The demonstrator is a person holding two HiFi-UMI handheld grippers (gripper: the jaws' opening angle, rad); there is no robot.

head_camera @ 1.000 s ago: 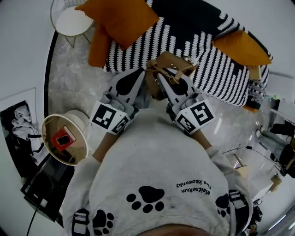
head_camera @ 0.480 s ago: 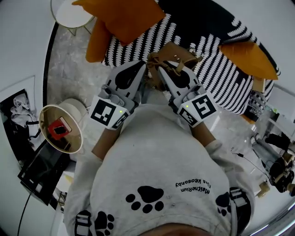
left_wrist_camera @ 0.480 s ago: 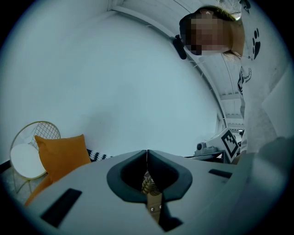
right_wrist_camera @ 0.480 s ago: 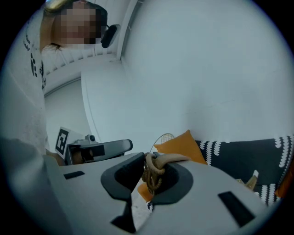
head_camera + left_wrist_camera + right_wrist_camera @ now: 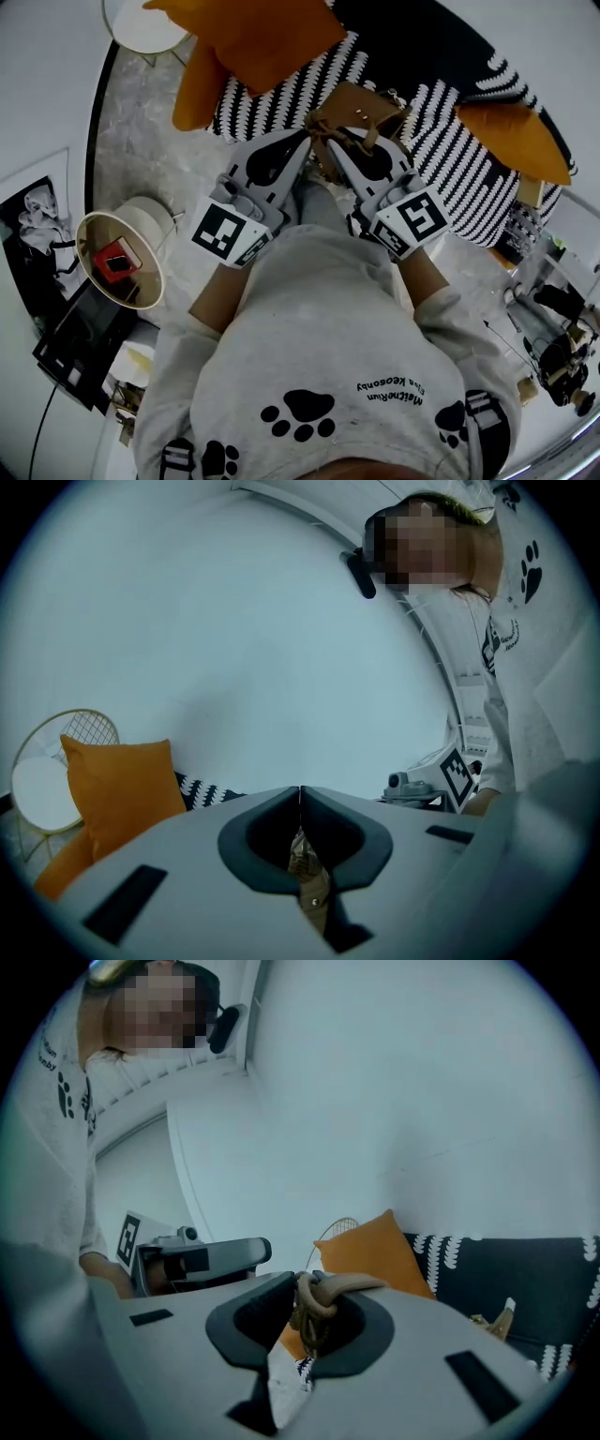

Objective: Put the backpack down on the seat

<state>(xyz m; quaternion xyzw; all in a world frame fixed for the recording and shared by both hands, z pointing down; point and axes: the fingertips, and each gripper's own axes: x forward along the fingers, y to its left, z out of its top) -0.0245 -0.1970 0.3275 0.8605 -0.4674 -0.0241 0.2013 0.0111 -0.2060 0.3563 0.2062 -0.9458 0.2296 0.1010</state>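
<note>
**Change.** Both grippers have gone forward and lower since a second ago. The backpack (image 5: 364,105) hung at the near edge of the seat (image 5: 450,159) then; now it hangs further in over the striped cover. From the head view I cannot tell whether its base touches the cover. Judged: carry nearly done, with the set-down and release still to come.

**Left to right**
- Far left, on the floor: a lamp (image 5: 155,223) with a round cream shade, well apart from the work.
- Left orange cushion (image 5: 262,37): plump, matt cloth, lying at the left end of the seat.
- Left gripper (image 5: 302,141): smooth grey plastic, jaws closed tip to tip. In the left gripper view (image 5: 300,794) a flat tan strap (image 5: 307,869), with what looks like a small stud, is pinched in the slot behind the tips.
- Backpack: small, tan, leather-like, with a folded flap and small metal fittings. It hangs just beyond both gripper tips, between the two cushions.
- Right gripper (image 5: 331,146): jaws nearly closed. In the right gripper view (image 5: 305,1288) they are clamped on a rounded, cord-like tan handle (image 5: 328,1290), which loops over the tip.
- Seat: dark sofa under a black-and-white knit with toothed stripes, soft and yielding by the look of it.
- Right orange cushion (image 5: 511,127): same cloth, at the right end.

**Risk, judged.** A soft bag on a soft cover may slump or tip when released.
</note>
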